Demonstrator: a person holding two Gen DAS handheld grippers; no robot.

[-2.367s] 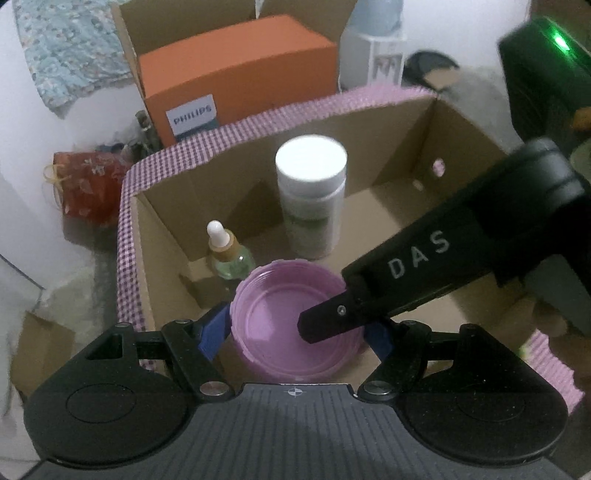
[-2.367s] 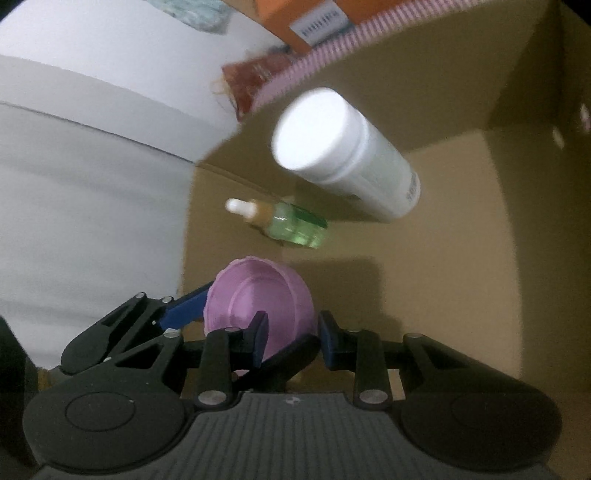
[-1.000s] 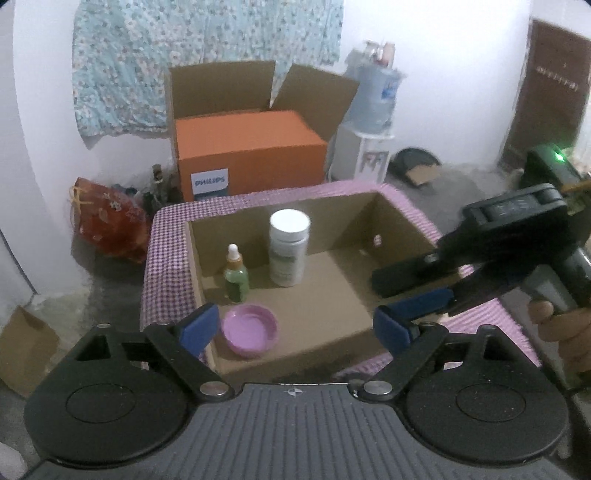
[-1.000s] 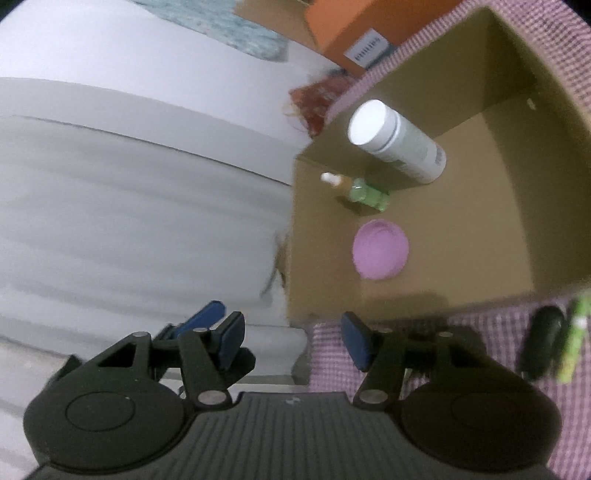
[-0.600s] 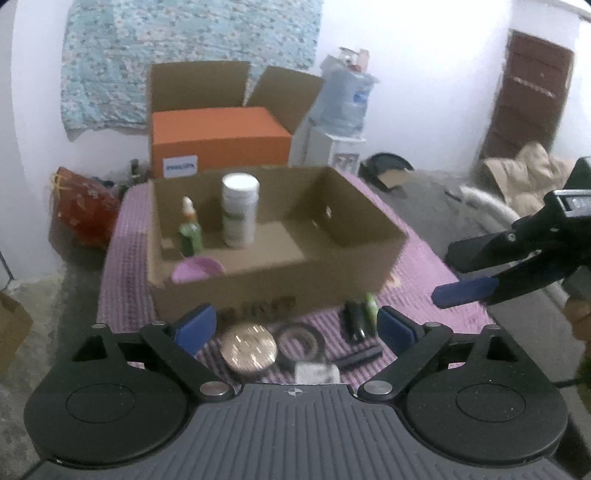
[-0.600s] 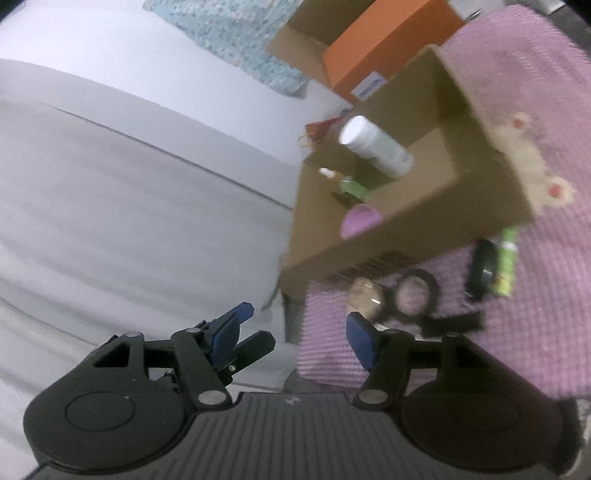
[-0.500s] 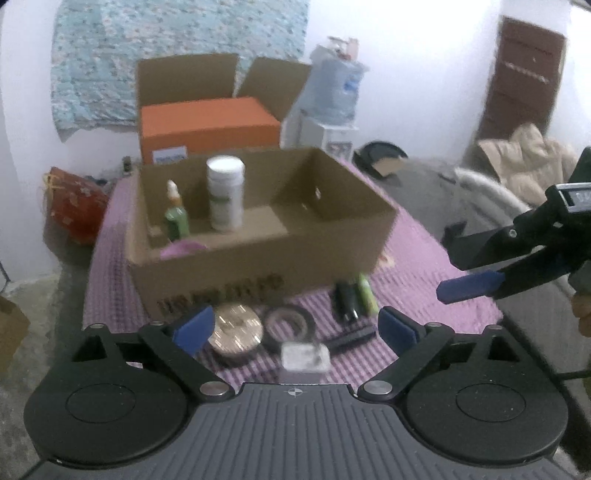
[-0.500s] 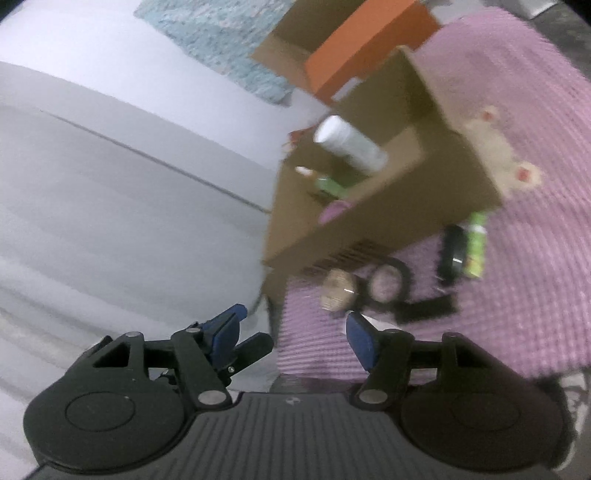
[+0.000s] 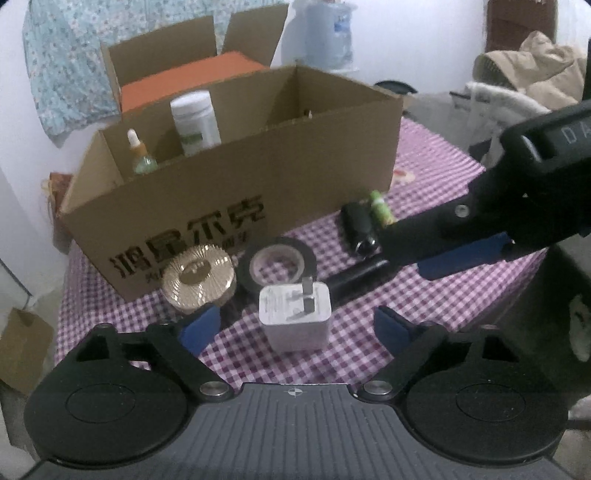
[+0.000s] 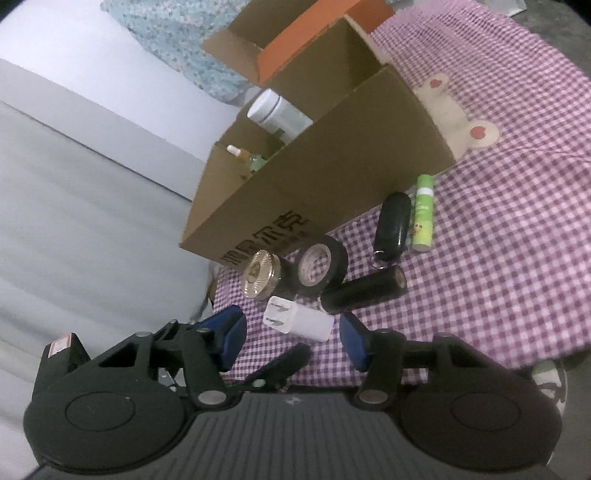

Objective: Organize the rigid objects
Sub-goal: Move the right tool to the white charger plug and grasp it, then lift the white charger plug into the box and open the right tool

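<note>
Both grippers have dropped from above the cardboard box [image 9: 236, 192] to the loose items in front of it. Left gripper [image 9: 295, 328] is spread wide around the white charger [image 9: 294, 317]; right gripper [image 10: 291, 334] is spread too, near the black cylinder [image 10: 364, 295]. Beside the box lie the gold lid [image 9: 199, 280], tape roll [image 9: 279, 264], key fob [image 10: 392, 223] and green tube [image 10: 423, 218]. Inside stand a white bottle [image 9: 195, 122] and dropper bottle [image 9: 140, 153].

A lived-in room of a home is shown: a floral curtain [image 9: 55, 66] is hung on a white wall, a water dispenser bottle [image 9: 325, 33] is set behind, clothes [image 9: 532, 70] are heaped, and a purple gingham cloth [image 10: 517, 229] is spread.
</note>
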